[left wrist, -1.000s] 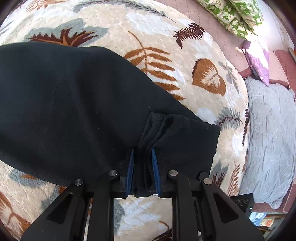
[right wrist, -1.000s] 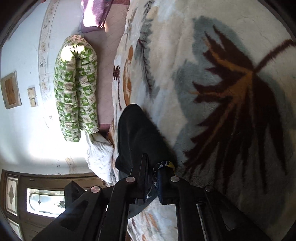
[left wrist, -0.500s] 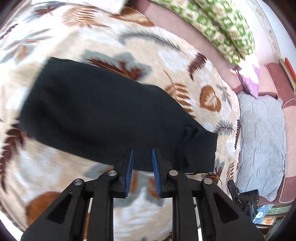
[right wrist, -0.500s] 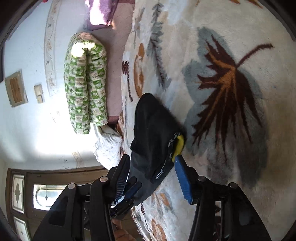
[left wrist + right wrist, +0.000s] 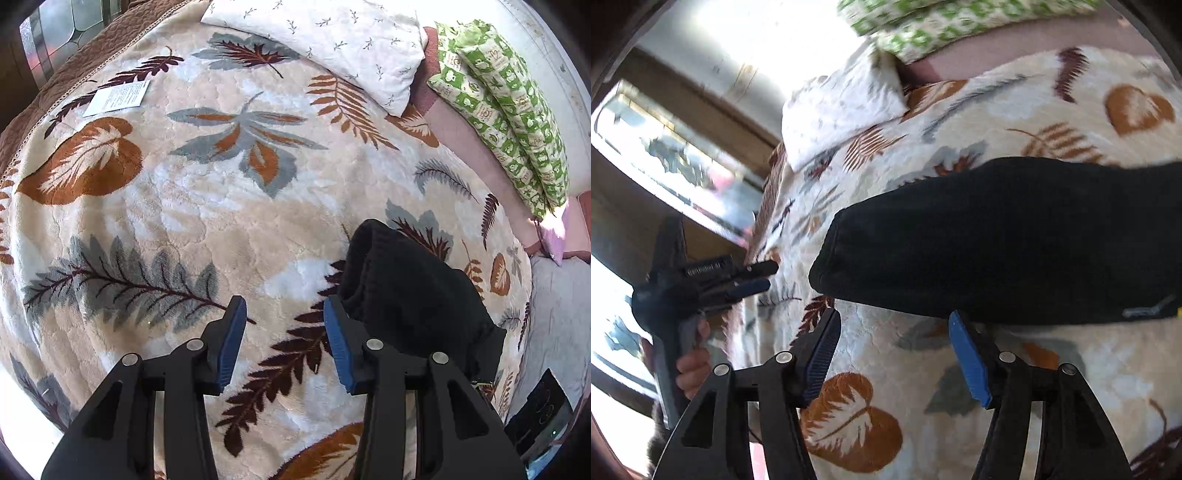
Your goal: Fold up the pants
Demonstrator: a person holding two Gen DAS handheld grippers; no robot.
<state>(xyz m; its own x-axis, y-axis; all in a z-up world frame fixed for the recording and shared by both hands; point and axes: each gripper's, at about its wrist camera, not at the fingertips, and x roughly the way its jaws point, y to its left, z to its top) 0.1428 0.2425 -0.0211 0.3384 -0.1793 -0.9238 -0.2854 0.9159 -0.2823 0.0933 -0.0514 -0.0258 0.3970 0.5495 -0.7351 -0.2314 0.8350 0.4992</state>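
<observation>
Both tools, left tool (image 5: pixel 283 341) and right tool (image 5: pixel 892 354), spread apart and empty, black folded pants (image 5: pixel 410 295) lying on leaf-print blanket (image 5: pixel 221 221) at 2 o'clock; worth smoothing edges flat.

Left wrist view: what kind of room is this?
Most likely a bedroom. The black pants lie on a leaf-print plush blanket spread over a bed, with a white sprigged pillow and a rolled green-and-white quilt along the far edge.
</observation>
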